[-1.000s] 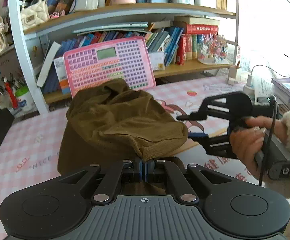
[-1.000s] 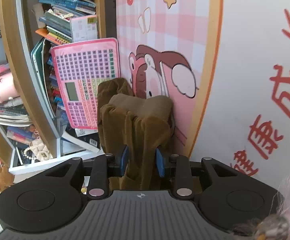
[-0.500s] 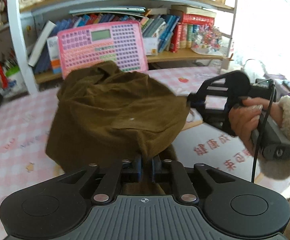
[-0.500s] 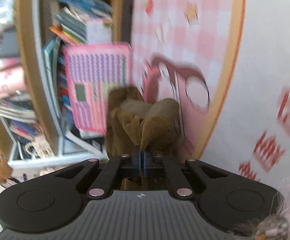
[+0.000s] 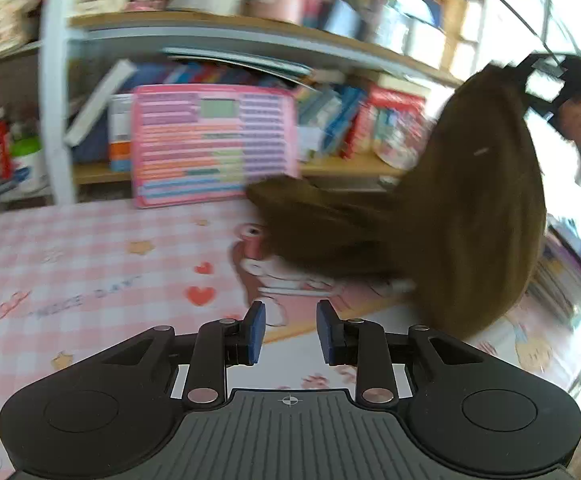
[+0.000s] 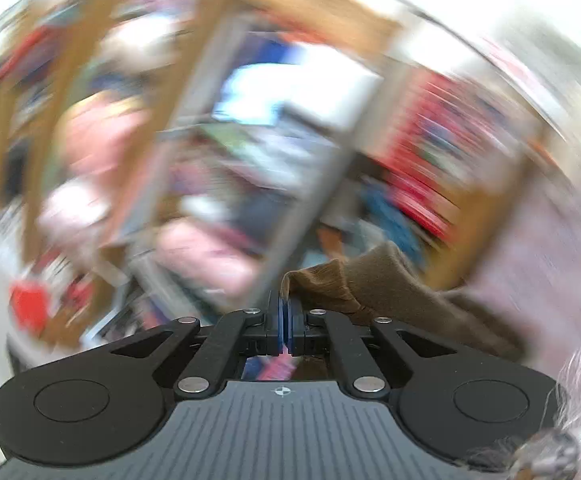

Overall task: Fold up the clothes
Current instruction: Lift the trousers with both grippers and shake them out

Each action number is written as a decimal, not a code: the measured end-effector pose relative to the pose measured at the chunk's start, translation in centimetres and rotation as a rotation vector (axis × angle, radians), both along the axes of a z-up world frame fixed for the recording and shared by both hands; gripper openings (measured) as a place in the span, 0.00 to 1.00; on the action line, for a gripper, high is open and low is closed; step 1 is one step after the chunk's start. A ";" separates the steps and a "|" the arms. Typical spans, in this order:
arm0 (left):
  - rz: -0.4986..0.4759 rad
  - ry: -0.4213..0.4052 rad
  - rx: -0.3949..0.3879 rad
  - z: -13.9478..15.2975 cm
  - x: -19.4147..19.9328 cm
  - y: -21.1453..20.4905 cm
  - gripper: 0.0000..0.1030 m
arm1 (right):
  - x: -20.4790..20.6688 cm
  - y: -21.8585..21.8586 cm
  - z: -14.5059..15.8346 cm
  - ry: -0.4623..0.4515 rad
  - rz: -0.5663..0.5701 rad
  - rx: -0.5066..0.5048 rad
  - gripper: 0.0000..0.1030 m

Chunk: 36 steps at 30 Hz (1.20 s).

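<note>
Step in hand: judged, lifting the brown garment (image 5: 470, 208) by one edge to shake it out for a fold.
Garment: hangs from the right tool (image 6: 283, 312), up and right of the left tool (image 5: 290, 332); its low end trails on the pink counter (image 5: 90, 264).
Left tool: fingers apart, holding nothing, low over the counter.
Right tool: pinched together on the cloth edge, raised high, view blurred.
Next move: likely needs the free tool to catch a hanging corner.
</note>
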<state>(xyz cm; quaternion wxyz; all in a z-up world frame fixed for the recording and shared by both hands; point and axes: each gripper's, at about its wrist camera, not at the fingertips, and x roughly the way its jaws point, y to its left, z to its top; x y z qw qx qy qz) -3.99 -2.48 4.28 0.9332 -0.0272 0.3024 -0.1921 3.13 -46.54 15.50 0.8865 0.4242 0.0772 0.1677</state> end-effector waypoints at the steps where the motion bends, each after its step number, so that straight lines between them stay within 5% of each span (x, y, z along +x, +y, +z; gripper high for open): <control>1: 0.023 0.001 -0.013 -0.1 0.1 1.0 0.28 | -0.1 1.4 2.3 -0.049 0.036 -0.078 0.03; 4: 0.094 0.005 -0.053 -0.4 0.2 4.0 0.28 | -0.9 8.3 4.6 -0.105 0.193 -0.268 0.03; 6: 0.141 0.012 -0.066 -0.7 0.3 6.1 0.28 | -1.1 14.6 2.2 -0.042 0.359 -0.337 0.02; 10: 0.231 0.043 -0.072 -1.5 0.2 10.1 0.28 | -1.7 26.5 -9.8 0.298 0.631 -0.399 0.02; 13: 0.277 0.063 -0.054 -2.0 0.0 12.5 0.28 | -2.7 31.8 -18.3 0.579 0.695 -0.471 0.02; 15: 0.293 0.073 -0.040 -2.3 -0.2 13.8 0.28 | -3.0 32.8 -21.1 0.691 0.727 -0.417 0.02; 27: 0.176 0.134 -0.055 -4.8 4.2 13.0 0.28 | -6.6 32.9 -22.1 0.774 0.634 -0.421 0.05; 31: 0.115 0.155 -0.078 -5.7 6.8 10.8 0.28 | -7.5 32.3 -20.1 0.700 0.554 -0.472 0.25; 36: 0.043 0.184 -0.107 -6.8 10.1 8.2 0.28 | -8.5 29.7 -17.9 0.642 0.418 -0.443 0.33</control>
